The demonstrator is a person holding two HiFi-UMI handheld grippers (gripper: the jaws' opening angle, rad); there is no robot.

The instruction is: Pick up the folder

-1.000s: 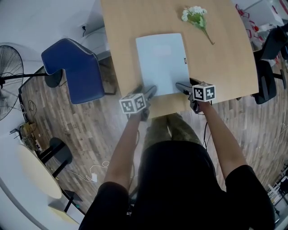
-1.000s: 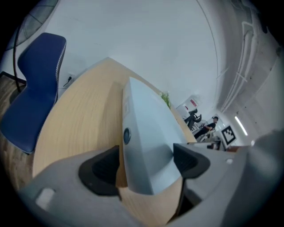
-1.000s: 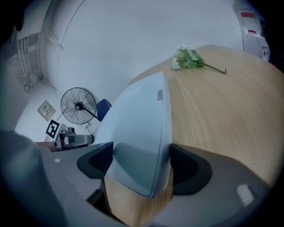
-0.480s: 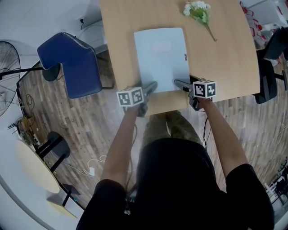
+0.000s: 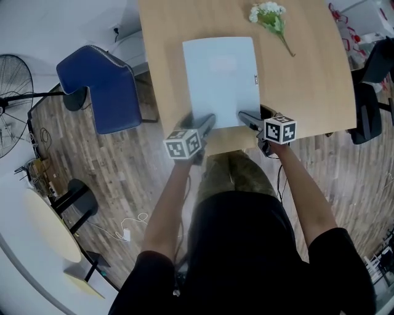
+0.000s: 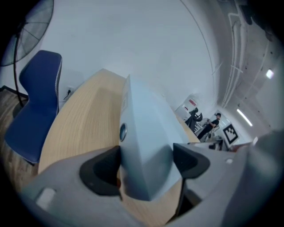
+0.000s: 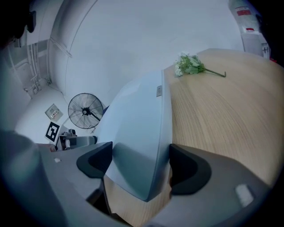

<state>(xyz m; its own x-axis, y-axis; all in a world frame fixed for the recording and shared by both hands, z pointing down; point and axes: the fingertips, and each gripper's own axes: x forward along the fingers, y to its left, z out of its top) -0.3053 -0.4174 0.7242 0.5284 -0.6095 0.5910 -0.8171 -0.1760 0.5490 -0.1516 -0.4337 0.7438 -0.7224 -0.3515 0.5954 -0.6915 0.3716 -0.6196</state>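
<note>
A pale blue folder (image 5: 221, 80) lies on the wooden table (image 5: 308, 74), its near edge at the table's front. My left gripper (image 5: 198, 120) straddles its near left corner and my right gripper (image 5: 253, 117) its near right corner. In the left gripper view the folder (image 6: 142, 133) fills most of the gap between the wide jaws of that gripper (image 6: 146, 162). The right gripper view shows the same for the folder (image 7: 137, 128) and that gripper (image 7: 140, 166). Both sets of jaws have just been closing a little around the corners. The folder looks bowed upward.
A sprig of white flowers (image 5: 269, 18) lies at the table's far right, also in the right gripper view (image 7: 190, 65). A blue chair (image 5: 104, 86) stands left of the table, a black chair (image 5: 369, 92) to the right, and a fan (image 5: 9, 92) at far left.
The folder sits slightly farther up the table than a second ago. My left gripper has drawn back a little toward the person in the last half second. The right gripper stayed put.
</note>
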